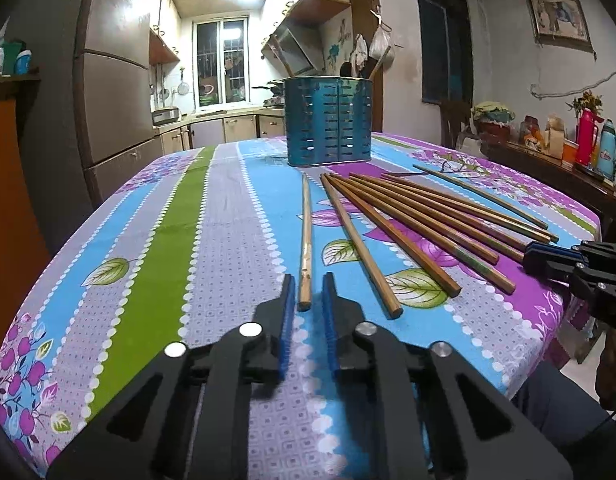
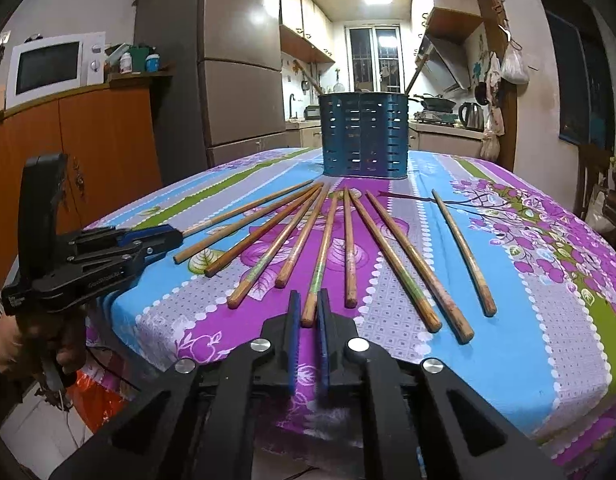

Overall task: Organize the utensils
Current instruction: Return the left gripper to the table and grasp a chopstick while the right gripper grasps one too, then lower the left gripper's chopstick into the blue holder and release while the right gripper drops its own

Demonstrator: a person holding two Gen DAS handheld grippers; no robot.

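Several wooden chopsticks (image 2: 349, 248) lie fanned out on the flowered tablecloth (image 2: 507, 332), also seen in the left wrist view (image 1: 407, 224). A blue slotted metal utensil holder (image 1: 329, 122) stands upright behind them, with a few utensils in it; it also shows in the right wrist view (image 2: 363, 136). My left gripper (image 1: 309, 286) is open, its jaws on either side of the near end of the leftmost chopstick (image 1: 306, 240). My right gripper (image 2: 308, 304) is open, its jaws on either side of the near end of a green-banded chopstick (image 2: 321, 260).
The table's near edge (image 1: 527, 376) drops off just in front of the chopstick ends. A fridge (image 2: 244, 60) and orange cabinet (image 2: 88, 140) stand to the left. A side table with flasks (image 1: 587, 144) stands to the right. The kitchen lies behind.
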